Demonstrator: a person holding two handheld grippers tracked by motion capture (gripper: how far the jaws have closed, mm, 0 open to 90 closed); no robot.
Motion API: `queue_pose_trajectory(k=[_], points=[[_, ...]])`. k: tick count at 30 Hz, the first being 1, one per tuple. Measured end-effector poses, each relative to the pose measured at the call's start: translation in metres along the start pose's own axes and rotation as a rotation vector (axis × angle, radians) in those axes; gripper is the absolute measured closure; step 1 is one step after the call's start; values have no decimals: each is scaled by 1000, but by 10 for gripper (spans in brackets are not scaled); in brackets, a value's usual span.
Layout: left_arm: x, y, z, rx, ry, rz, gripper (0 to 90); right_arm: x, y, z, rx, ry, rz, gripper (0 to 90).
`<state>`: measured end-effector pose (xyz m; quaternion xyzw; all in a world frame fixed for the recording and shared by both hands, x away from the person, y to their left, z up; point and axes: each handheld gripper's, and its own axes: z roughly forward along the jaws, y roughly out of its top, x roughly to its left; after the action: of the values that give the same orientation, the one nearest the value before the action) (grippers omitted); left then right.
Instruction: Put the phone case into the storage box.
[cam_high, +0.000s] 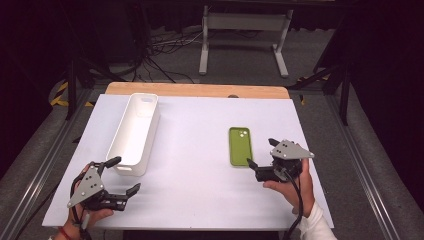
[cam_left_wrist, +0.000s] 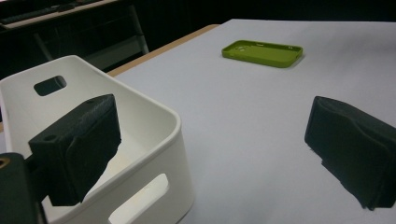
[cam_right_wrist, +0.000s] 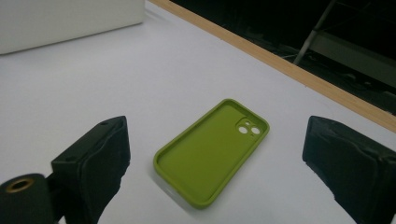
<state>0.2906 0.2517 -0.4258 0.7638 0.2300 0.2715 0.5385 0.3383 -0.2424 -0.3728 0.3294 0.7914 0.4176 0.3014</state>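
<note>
I am holding my right gripper (cam_high: 260, 152) with jaws spread, just beside the green phone case (cam_high: 240, 145). The case is lying hollow-side up on the white table (cam_high: 200, 200), long axis running away from me, camera cutout at the far end. My left gripper (cam_high: 122, 173) is spread near the white bin (cam_high: 134, 132).

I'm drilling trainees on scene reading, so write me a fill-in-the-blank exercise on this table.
1. The phone case lying on the table is ____ in colour.
2. The right tongs stand ____, with the case in front of them.
3. The left tongs are beside the near end of the white ____.
4. The case lies with its hollow side facing ____.

Missing words: green; open; bin; up
</note>
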Motion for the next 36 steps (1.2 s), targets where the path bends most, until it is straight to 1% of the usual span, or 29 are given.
queue_pose_trajectory(k=[2, 3, 4, 5, 6, 7, 8, 9, 11, 12, 14, 16, 17, 18, 20, 21, 24, 25, 26, 27, 28, 29, 30, 31, 34, 36], points=[[0, 0, 0, 4, -1, -2, 43, -2, 2, 3, 9, 0, 3, 87], [-1, -1, 0, 5, -1, -6, 43, -5, 4, 9, 22, 7, 10, 98], [-1, -1, -1, 2, 3, -6, 41, -8, 7, 15, 41, 8, 3, 130], [-2, -2, -2, 13, -6, -6, 41, -9, 9, 18, 55, 14, 2, 136], [-2, -2, -2, 13, -6, -6, 39, -9, 9, 18, 55, 14, 2, 136], [-2, -2, -3, 11, 0, 1, 38, -12, 13, 25, 73, 17, -3, 143], [-2, -2, -4, 18, 1, 10, 38, -13, 15, 28, 86, 25, -6, 153], [-2, -2, -5, 15, -1, -2, 38, -14, 17, 31, 98, 27, -10, 159], [-1, -3, -5, 23, 4, 1, 39, -18, 20, 38, 117, 25, -9, 159], [-1, -3, -5, 25, 7, 6, 39, -20, 22, 42, 131, 37, -5, 159], [-2, -3, -6, 31, 14, 6, 41, -25, 23, 52, 170, 35, 0, 159], [-2, -3, -6, 32, 12, -2, 42, -29, 24, 61, 216, 28, -3, 166], [-2, -3, -6, 32, 12, -2, 43, -31, 25, 65, 228, 27, -3, 170], [-2, -3, -6, 35, 13, 1, 43, -31, 25, 65, 228, 27, -3, 170], [-3, -4, -5, 29, 11, -4, 43, -34, 27, 74, 269, 29, -7, 173], [-3, -4, -5, 29, 12, -3, 43, -36, 27, 78, 279, 25, -7, 173], [-3, -4, -5, 30, 8, 8, 43, -42, 30, 87, 307, 23, 11, 186], [-3, -4, -5, 31, 4, -3, 43, -44, 30, 89, 316, 17, 10, 189], [-2, -4, -5, 36, 1, 1, 43, -46, 30, 93, 335, 9, 13, 190], [-2, -4, -4, 36, 0, -3, 43, -48, 30, 96, 345, 11, 21, 190], [-2, -4, -4, 37, -2, -5, 43, -51, 31, 100, 365, 32, 49, 194], [-2, -4, -4, 39, -5, -11, 43, -53, 32, 103, 370, 35, 54, 204], [-2, -4, -4, 42, -5, -3, 43, -54, 34, 107, 381, 32, 52, 207], [-2, -4, -4, 42, -9, -9, 43, -55, 35, 110, 400, 26, 51, 207], [-2, -4, -3, 51, -14, 1, 44, -62, 38, 122, 464, 27, 63, 215], [-2, -4, -3, 49, -16, 5, 44, -68, 37, 132, 526, 31, 74, 217]])
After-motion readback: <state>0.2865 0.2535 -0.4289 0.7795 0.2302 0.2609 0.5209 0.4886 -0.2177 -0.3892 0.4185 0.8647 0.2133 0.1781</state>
